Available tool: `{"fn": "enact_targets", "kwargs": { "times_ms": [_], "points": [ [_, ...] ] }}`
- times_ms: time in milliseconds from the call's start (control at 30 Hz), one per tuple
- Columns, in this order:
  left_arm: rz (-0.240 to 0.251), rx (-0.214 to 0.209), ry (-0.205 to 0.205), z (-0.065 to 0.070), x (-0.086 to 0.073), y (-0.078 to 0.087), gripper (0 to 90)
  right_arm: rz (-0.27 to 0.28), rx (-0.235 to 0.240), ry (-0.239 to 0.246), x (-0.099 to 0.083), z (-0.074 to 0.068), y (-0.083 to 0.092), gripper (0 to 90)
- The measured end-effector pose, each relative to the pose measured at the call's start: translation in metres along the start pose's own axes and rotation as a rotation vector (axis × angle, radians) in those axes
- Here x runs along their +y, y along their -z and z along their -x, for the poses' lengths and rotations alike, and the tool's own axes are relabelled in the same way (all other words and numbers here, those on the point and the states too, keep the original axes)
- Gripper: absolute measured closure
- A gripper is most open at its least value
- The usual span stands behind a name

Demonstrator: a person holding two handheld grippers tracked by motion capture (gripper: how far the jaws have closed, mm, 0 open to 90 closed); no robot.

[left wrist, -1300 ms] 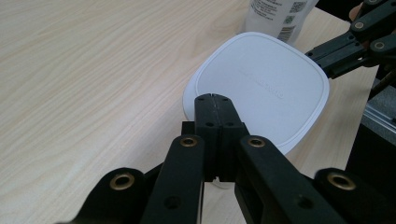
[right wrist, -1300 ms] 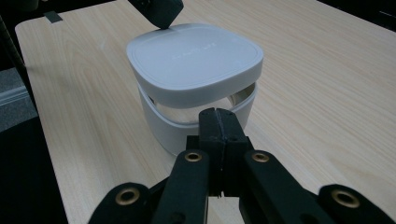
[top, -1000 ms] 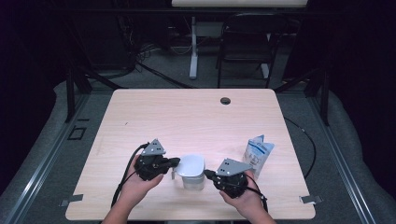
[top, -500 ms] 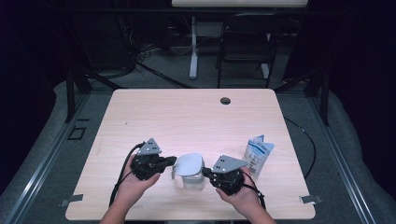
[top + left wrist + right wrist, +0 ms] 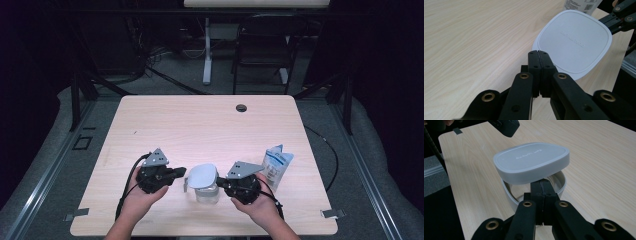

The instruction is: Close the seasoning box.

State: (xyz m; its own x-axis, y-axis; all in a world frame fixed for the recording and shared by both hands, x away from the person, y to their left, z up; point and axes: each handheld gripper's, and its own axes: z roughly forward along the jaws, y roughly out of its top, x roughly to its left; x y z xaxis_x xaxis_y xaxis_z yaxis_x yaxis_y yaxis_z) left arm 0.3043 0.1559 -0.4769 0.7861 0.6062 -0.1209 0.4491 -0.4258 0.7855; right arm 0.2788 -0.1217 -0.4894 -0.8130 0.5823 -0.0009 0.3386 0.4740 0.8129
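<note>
The white lid (image 5: pixel 574 41) carries embossed lettering across its top, too faint to read in either gripper view. The pouch (image 5: pixel 276 166), lower right of the high view, has blue printing, too small to make out. The clear container (image 5: pixel 536 188) sits at lower centre of the high view, near the table's (image 5: pixel 210 125) front edge, with the lid tilted over it, raised off the rim on the side facing the right gripper view. The left gripper (image 5: pixel 539 53), jaws pressed together, touches the lid's near edge, hand low at lower left. The right gripper (image 5: pixel 541 185), jaws likewise closed, pokes at the container's rim under the lid, hand at lower right.
</note>
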Motion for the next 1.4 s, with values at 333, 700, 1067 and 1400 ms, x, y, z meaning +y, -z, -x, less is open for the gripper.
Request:
{"fn": "enact_targets", "kwargs": {
  "times_ms": [333, 700, 1067, 1400],
  "points": [
    [-0.007, 0.0, 0.0, -0.001, -0.001, 0.001, 89.1, -0.004, 0.004, -0.008, 0.005, 0.003, 0.002, 90.0],
    [-0.003, 0.003, 0.006, -0.002, -0.002, 0.002, 88.5, 0.0, 0.0, -0.001, 0.01, 0.003, 0.002, 90.0],
    [0.0, 0.005, 0.003, -0.003, -0.001, 0.006, 88.7, 0.012, -0.004, 0.015, 0.018, 0.001, 0.003, 90.0],
    [-0.001, 0.009, 0.003, -0.003, -0.002, 0.005, 90.0, 0.023, -0.003, 0.017, 0.023, -0.002, 0.003, 90.0]
  ]
}}
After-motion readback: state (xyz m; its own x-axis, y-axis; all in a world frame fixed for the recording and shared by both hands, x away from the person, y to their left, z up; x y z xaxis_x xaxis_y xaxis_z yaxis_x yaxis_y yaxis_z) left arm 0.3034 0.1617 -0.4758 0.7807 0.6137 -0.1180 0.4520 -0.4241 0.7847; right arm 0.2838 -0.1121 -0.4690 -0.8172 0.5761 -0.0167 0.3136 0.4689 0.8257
